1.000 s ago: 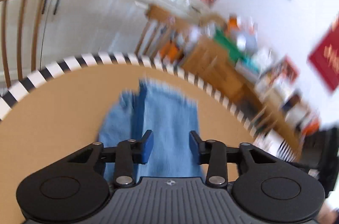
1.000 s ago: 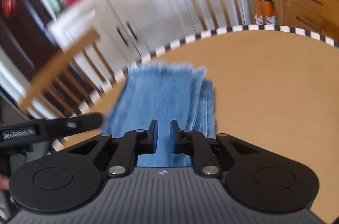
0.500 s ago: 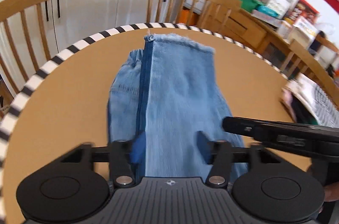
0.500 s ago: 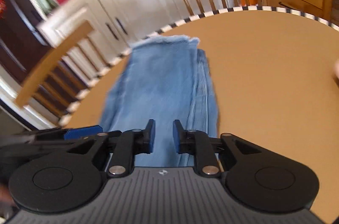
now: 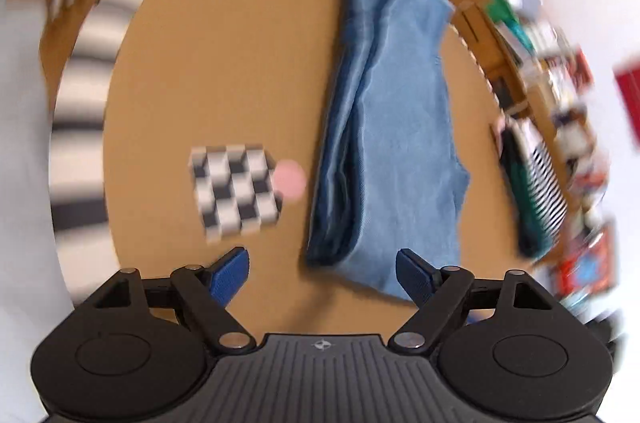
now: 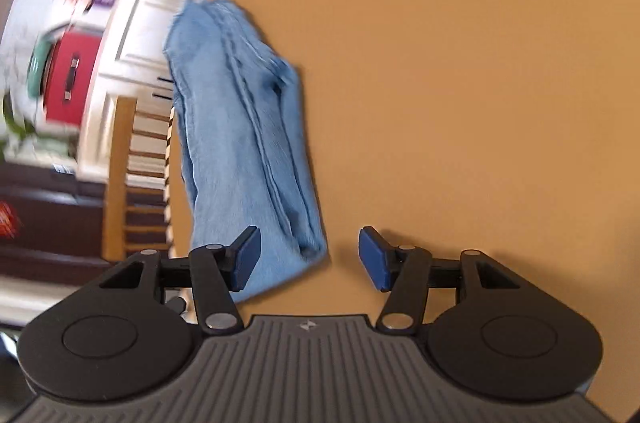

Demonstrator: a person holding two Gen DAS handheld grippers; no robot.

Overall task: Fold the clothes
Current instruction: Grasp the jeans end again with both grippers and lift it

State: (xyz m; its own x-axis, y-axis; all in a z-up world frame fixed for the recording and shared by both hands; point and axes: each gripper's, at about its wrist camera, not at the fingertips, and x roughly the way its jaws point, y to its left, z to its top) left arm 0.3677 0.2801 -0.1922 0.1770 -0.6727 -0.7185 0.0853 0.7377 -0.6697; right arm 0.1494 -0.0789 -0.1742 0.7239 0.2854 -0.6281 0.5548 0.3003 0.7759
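Jeans (image 5: 392, 127) lie folded lengthwise on my bench (image 5: 224, 63), near its edge — both tools, left (image 5: 322, 277) and right (image 6: 310, 259), spread and empty. Risk: a careless tug slides them off.

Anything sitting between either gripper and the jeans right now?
Nothing visible. The left gripper is open, with only bare table between it and the near end of the folded jeans. The checkered card lies off to the side. The right gripper is open, right at the jeans' near end.
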